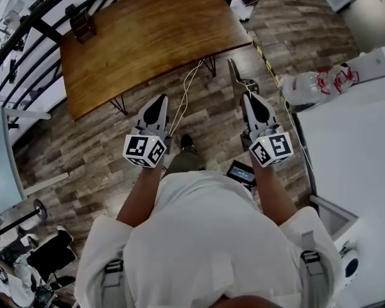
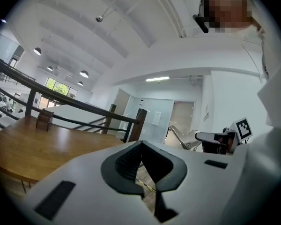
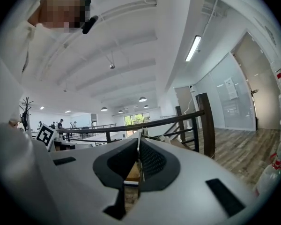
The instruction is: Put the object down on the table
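Both grippers are held in front of the person's body, over the wood floor and short of the brown wooden table (image 1: 147, 40). My left gripper (image 1: 156, 102) is shut, its jaws meeting at the tips with nothing between them, as the left gripper view shows (image 2: 141, 144). My right gripper (image 1: 254, 99) is shut too and holds nothing (image 3: 138, 143). A small dark brown box (image 1: 82, 25) stands on the table's far left corner, well away from both grippers; it also appears in the left gripper view (image 2: 44, 118).
A white table (image 1: 356, 153) fills the right side, with plastic-wrapped bottles (image 1: 321, 81) beyond it. A light cable (image 1: 186, 88) runs over the floor under the wooden table. A dark railing (image 1: 25, 31) curves along the left. A metal frame (image 1: 240, 79) stands by the table's right end.
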`<state>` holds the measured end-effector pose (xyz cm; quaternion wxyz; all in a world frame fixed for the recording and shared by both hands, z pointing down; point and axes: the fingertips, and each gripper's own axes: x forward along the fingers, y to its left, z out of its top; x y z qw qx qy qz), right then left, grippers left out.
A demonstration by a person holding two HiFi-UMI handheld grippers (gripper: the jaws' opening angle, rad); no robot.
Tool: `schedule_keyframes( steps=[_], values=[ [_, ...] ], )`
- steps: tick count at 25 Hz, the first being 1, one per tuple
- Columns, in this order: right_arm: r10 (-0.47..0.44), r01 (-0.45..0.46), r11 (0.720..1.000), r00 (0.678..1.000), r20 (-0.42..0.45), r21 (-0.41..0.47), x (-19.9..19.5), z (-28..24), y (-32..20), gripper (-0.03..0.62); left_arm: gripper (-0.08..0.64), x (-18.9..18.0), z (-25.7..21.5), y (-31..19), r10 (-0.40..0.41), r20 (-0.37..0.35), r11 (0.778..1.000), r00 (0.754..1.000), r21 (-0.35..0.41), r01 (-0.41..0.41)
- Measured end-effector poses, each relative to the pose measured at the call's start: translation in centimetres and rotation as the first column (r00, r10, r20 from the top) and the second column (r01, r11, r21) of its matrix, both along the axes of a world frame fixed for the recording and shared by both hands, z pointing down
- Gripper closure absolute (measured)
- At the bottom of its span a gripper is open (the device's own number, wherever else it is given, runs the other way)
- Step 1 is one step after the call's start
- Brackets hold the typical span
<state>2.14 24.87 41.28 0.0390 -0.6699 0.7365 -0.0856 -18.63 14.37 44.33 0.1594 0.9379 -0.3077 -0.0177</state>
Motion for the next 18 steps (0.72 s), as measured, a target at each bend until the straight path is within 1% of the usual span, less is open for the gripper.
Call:
schedule_keyframes(
  steps=[2,6,8,13,18],
  values=[
    [0.000,0.000,1.000,1.000,0.009,-0.001,0.5,0.0,-2.4,0.563,0.545,0.3,-0.1,-2.2,0.004,-0.004,1.000,1.000,0.000,-0.004],
    [0.012,-0.011,1.000,0.998,0.063,-0.013,1.2,0.3,-6.2,0.563,0.545,0.3,0.4,-6.1,0.005,-0.002,1.000,1.000,-0.020,-0.005],
    [0.019,-0.018,1.000,0.998,0.067,-0.017,1.6,0.3,-7.6,0.563,0.545,0.4,0.6,-7.5,0.012,-0.003,1.000,1.000,-0.027,-0.012],
    [0.038,-0.037,0.999,0.997,0.066,-0.010,2.5,0.0,-10.5,0.563,0.545,1.4,0.7,-10.6,0.033,-0.008,0.999,0.999,-0.026,-0.034],
    [0.053,-0.053,0.999,0.995,0.086,-0.006,3.3,-0.1,-11.7,0.563,0.545,2.2,0.7,-12.5,0.042,-0.028,0.999,0.999,-0.032,-0.043]
  ],
)
